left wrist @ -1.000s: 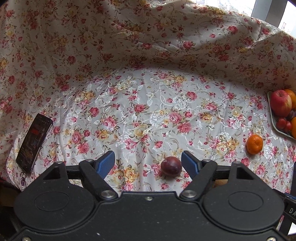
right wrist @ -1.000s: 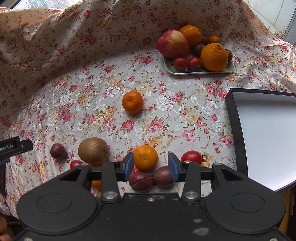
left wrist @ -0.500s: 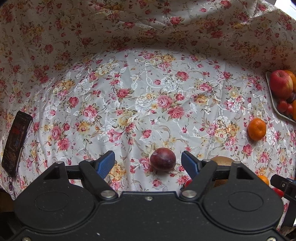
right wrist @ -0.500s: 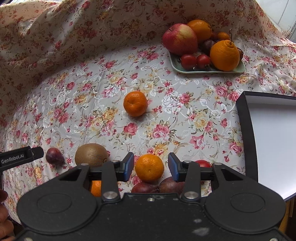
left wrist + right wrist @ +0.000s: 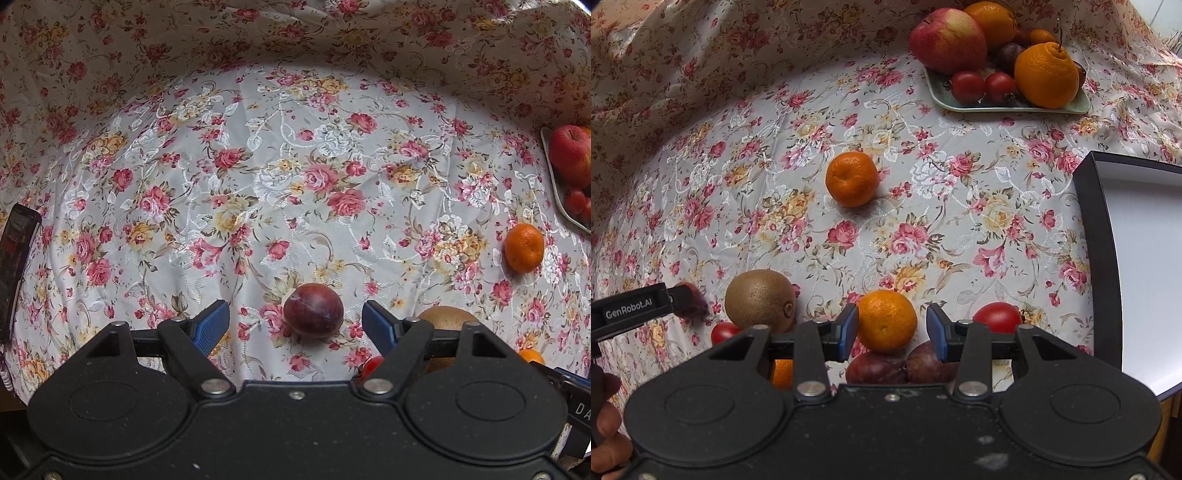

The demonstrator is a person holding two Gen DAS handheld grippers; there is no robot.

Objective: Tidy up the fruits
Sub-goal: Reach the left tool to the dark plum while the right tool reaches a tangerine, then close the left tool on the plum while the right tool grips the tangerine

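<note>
**A:** While both hands hover over the fruit, which piece is yours to take?

**B:** Two, I think. My left tongs [image 5: 295,325] are spread wide with nothing in them, and the plum [image 5: 314,311] lies on the cloth [image 5: 258,184] between the blue pads, a little nearer the right-hand pad [image 5: 376,325] than the other. Neither pad touches it. The plum is near round, its seam running slantwise, so I judge no long axis matters; I only need to centre it.

**A:** And the right hand?

**B:** My right tongs [image 5: 892,328] are released too. The tangerine [image 5: 886,320] sits between their pads, just off the left pad [image 5: 847,328], with a clearer gap at the other. Behind it, close against my tongs, lie two dark plums [image 5: 901,363], so closing low could nudge them.

**A:** What else is near?

**B:** A kiwi [image 5: 760,300] and a small tomato [image 5: 724,332] to the left, a bigger tomato [image 5: 997,316] to the right, and a second tangerine [image 5: 852,178] alone further up the bench.

**A:** Where would it all go?

**B:** The plate [image 5: 1008,106] at the far side already holds an apple [image 5: 947,40], two oranges, two small tomatoes and some dark fruit; it looks crowded. The black-rimmed box [image 5: 1104,266] on my right shows only a bare white floor. Which one is meant I cannot tell; the box lies nearer the right hand.
</note>
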